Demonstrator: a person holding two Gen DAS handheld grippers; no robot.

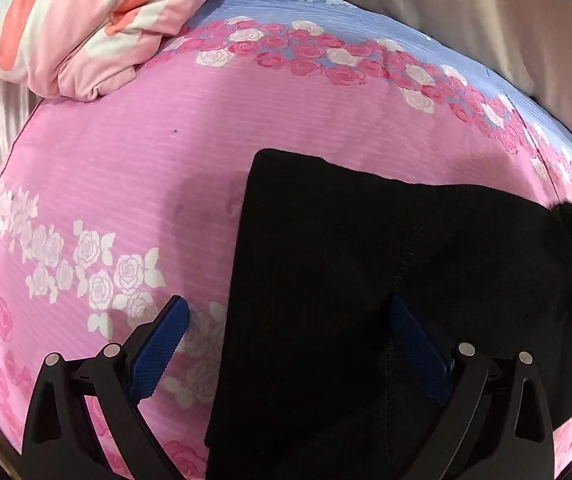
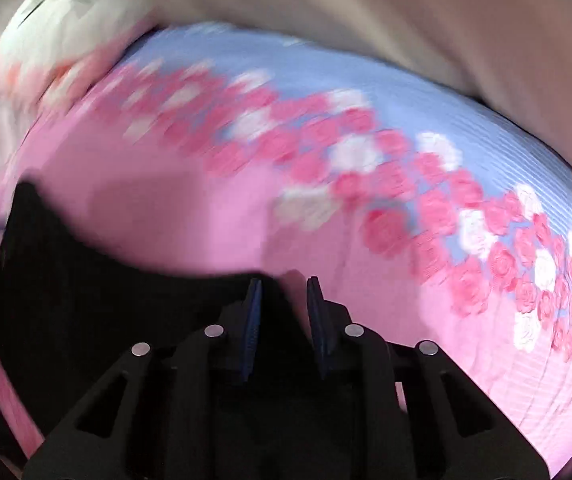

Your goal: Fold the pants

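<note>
Pants (image 1: pixel 365 280) lengthwise, away from camera

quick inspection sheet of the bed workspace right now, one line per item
surface: pink and blue rose-print bedsheet, lying smooth
job's things: black pants lie flat on the sheet, already folded into a broad panel
clutter: bunched pink and white quilt at the far left corner
grippers: left tool open wide, straddling the pants' left edge, not pinching; right tool nearly closed with a narrow gap at the pants' edge, pink sheet showing between the tips, view blurred
cables: nothing seen
surroundings: beige fabric beyond the bed's far edge
</note>
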